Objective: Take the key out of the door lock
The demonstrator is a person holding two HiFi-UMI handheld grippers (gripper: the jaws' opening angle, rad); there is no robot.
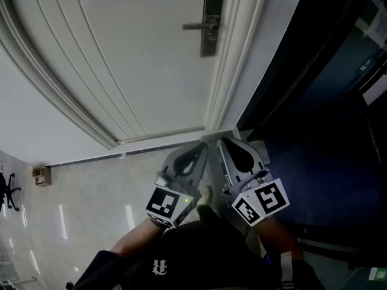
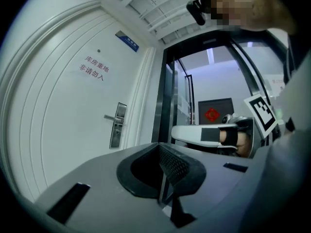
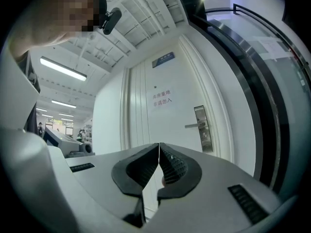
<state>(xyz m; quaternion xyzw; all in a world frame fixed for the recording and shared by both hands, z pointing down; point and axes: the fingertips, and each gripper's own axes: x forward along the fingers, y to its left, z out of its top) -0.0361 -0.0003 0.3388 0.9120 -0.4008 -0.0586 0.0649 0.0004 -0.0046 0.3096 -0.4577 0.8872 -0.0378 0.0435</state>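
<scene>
Left gripper (image 2: 159, 145) was shut on nothing, well short of the door (image 1: 139, 59); lock plate (image 1: 212, 23) with handle (image 1: 196, 25) sat at the door's right edge; we couldn't make out the key from here, presumably below the handle; right gripper (image 3: 159, 143) likewise closed, empty; we expected light, stiff, slick metal: pinch the flat head, pull straight.

Pale glossy floor (image 1: 91, 210) streaked with reflected light, running up to the foot of the white door (image 1: 139, 59), small brown boxy object (image 1: 41, 175) by the wall, black chair base (image 1: 7, 193) at the left edge.
</scene>
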